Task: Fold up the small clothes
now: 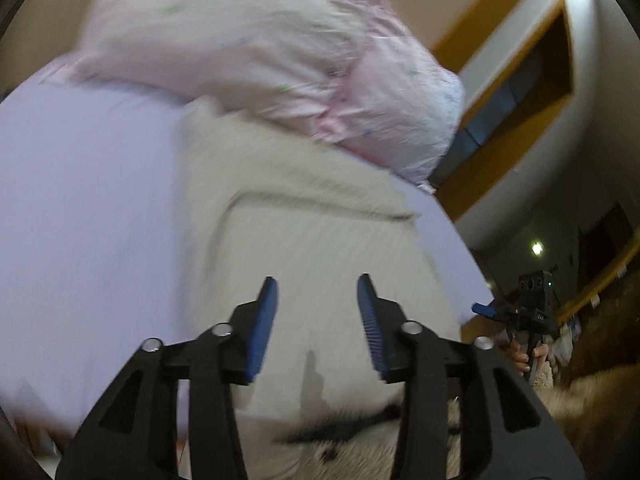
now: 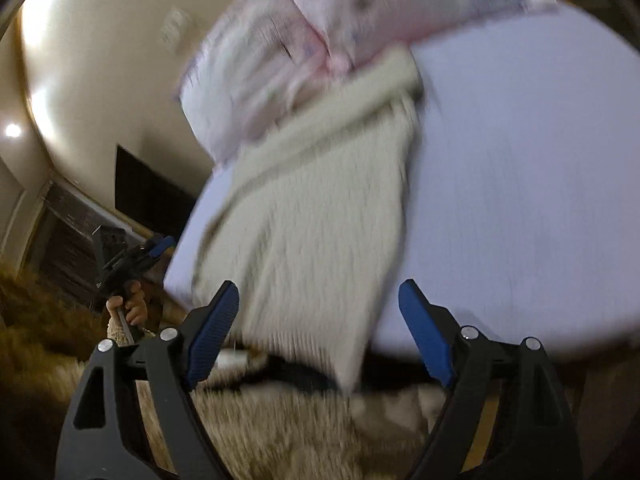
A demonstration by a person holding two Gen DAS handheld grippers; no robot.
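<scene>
Both grippers — left gripper [image 1: 317, 292], right gripper [image 2: 319, 296] — gape over cream sweater [image 1: 312, 240].

A: Both views are smeared by motion blur; the knit sweater [image 1: 320, 248] and pillow [image 1: 280, 60] have soft, streaked edges.

B: A ceiling lamp [image 2: 13, 130] glares at nine o'clock, the wall [image 2: 100, 60] is washed out, and the fisheye corners curve and darken.

Cream ribbed knit garment [image 1: 320, 248], flat on lavender sheet, hem overhanging
</scene>
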